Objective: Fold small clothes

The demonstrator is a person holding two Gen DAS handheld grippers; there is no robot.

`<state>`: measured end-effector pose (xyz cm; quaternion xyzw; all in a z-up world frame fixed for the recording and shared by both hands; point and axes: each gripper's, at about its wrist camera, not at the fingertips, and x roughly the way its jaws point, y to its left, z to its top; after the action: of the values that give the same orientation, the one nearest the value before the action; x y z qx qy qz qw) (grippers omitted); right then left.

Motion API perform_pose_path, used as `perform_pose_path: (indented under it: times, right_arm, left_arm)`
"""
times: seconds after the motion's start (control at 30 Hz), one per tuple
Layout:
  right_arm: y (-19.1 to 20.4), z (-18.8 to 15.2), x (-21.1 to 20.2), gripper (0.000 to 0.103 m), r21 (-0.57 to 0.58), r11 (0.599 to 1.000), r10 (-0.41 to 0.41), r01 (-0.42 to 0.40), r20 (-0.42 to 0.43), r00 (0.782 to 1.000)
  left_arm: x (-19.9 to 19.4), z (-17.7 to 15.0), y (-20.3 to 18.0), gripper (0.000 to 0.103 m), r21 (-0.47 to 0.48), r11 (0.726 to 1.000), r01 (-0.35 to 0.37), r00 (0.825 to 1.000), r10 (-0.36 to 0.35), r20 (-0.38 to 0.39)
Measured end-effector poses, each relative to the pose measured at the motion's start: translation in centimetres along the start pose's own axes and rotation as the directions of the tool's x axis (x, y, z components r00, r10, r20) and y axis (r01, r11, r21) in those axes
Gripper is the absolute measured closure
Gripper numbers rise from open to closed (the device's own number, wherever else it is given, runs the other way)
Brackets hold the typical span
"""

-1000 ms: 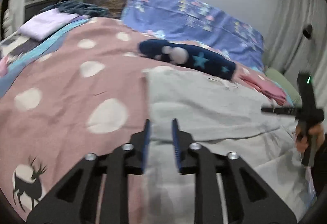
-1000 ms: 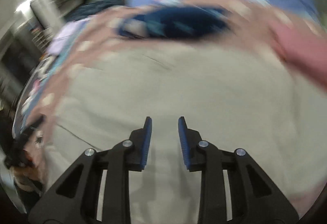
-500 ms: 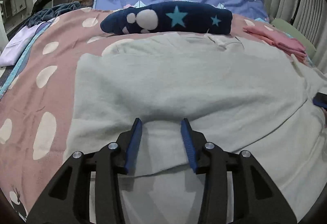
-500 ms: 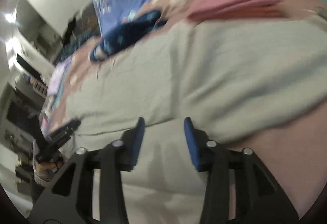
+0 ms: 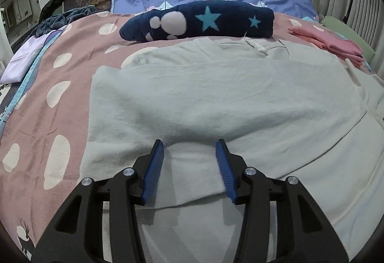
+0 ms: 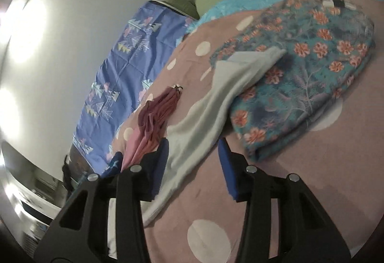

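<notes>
Both tongs, left (image 5: 189,145) and right (image 6: 193,143), are standing spread, jaws just having opened, pinching nothing. Left is hovering over the grey garment (image 5: 216,95) lying flat on the bed (image 5: 60,119); right is straddling its sleeve (image 6: 211,104), apparently readying a fold.
</notes>
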<state>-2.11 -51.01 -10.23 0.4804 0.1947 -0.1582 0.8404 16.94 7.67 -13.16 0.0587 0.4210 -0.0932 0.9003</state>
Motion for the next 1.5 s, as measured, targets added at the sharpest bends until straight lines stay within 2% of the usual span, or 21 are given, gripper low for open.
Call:
perform_pose_path:
  times: [0.17,0.3,0.37,0.4,0.5,0.57,0.6,0.67,0.73,0.8,0.83,0.9,0.97,1.03,1.1,1.17,1.23,1.3,1.33,1.43,1.5]
  right_arm:
    - [-1.9,0.8,3.2,0.058,0.096,0.995,-0.031,0.033,-0.029,0.999]
    - [-1.9,1.5,4.3,0.059,0.179,0.98,-0.104,0.089,0.076,0.992]
    - [-1.5,1.6,4.9,0.076,0.247,0.965,-0.118,0.088,0.109,0.987]
    - [-1.0,1.7,5.4,0.096,0.252,0.965,-0.103,0.073,0.107,0.989]
    - [2.1,1.7,6.8,0.097,0.229,0.973,0.003,-0.022,0.082,0.997]
    - [7.5,0.3,7.3,0.097,0.116,0.983,0.138,-0.143,0.047,0.989]
    - [11.6,-1.5,7.6,0.097,0.009,0.977,0.213,-0.213,-0.003,0.977]
    - [17.8,-5.3,8.1,0.097,-0.153,0.932,0.314,-0.33,-0.117,0.942]
    - [23.8,-11.3,8.8,0.097,-0.312,0.839,0.365,-0.445,-0.284,0.887]
    - [27.2,-17.1,9.8,0.097,-0.426,0.763,0.32,-0.487,-0.406,0.856]
    - [28.1,-20.5,10.9,0.096,-0.484,0.724,0.264,-0.492,-0.465,0.845]
    - [27.8,-24.9,13.0,0.089,-0.54,0.689,0.152,-0.483,-0.544,0.825]
    - [25.8,-28.3,15.0,0.082,-0.545,0.698,0.023,-0.465,-0.632,0.775]
    - [23.3,-28.9,15.5,0.079,-0.497,0.74,0.002,-0.453,-0.673,0.74]
    - [21.9,-28.7,14.8,0.078,-0.47,0.752,0.026,-0.462,-0.679,0.733]
    - [21.6,-27.6,14.0,0.075,-0.469,0.744,0.038,-0.476,-0.682,0.73]
    - [21.6,-26.7,13.6,0.067,-0.484,0.734,0.051,-0.477,-0.66,0.75]
    - [21.9,-25.8,13.5,0.066,-0.483,0.744,0.068,-0.461,-0.632,0.772]
    - [22.5,-25.2,14.0,0.066,-0.453,0.765,0.085,-0.458,-0.634,0.768]
    - [24.0,-24.8,16.6,0.066,-0.357,0.818,0.117,-0.451,-0.664,0.738]
    - [25.0,-25.0,18.7,0.066,-0.316,0.849,0.117,-0.424,-0.669,0.734]
  left_arm:
    - [0.0,0.0,0.2,0.055,-0.02,0.999,0.025,1.0,-0.025,0.006]
    - [0.0,-0.1,-0.1,0.055,-0.012,1.0,0.015,1.0,-0.015,0.007]
    - [0.0,-0.1,0.0,0.055,-0.016,1.0,0.019,1.0,-0.019,0.007]
    - [0.0,-0.1,0.0,0.055,-0.018,1.0,0.022,1.0,-0.022,0.007]
    - [-0.1,-0.1,0.0,0.055,-0.022,0.999,0.028,1.0,-0.027,0.009]
    - [-0.1,-0.1,0.1,0.055,-0.023,0.999,0.027,1.0,-0.027,0.008]
    - [-0.1,-0.1,0.1,0.055,-0.024,0.999,0.029,1.0,-0.029,0.008]
    - [-0.1,-0.1,0.1,0.055,-0.028,0.999,0.034,0.999,-0.034,0.009]
    - [-0.2,-0.1,0.2,0.053,-0.034,0.998,0.048,0.999,-0.048,0.011]
    - [-0.2,-0.2,0.3,0.051,-0.038,0.998,0.059,0.998,-0.059,0.012]
    - [-0.2,-0.2,0.3,0.05,-0.038,0.997,0.066,0.998,-0.065,0.013]
    - [-0.2,-0.2,0.3,0.048,-0.037,0.997,0.072,0.997,-0.071,0.013]
    - [-0.2,-0.2,0.3,0.046,-0.036,0.996,0.078,0.997,-0.078,0.013]
    - [-0.2,-0.2,0.4,0.041,-0.04,0.994,0.099,0.995,-0.099,0.012]
    - [-0.1,-0.2,0.4,0.037,-0.038,0.992,0.12,0.993,-0.12,0.011]
    - [0.0,-0.2,0.2,0.035,-0.031,0.992,0.122,0.993,-0.121,0.009]
    - [0.0,-0.2,0.1,0.034,-0.025,0.993,0.119,0.993,-0.118,0.008]
    - [0.0,-0.2,0.1,0.034,-0.025,0.993,0.119,0.993,-0.119,0.007]
    - [-0.1,-0.2,0.0,0.034,-0.025,0.993,0.117,0.993,-0.117,0.008]
    - [-0.1,-0.2,0.0,0.034,-0.022,0.993,0.113,0.994,-0.113,0.009]
    - [0.0,-0.1,0.0,0.034,-0.024,0.993,0.115,0.993,-0.115,0.009]
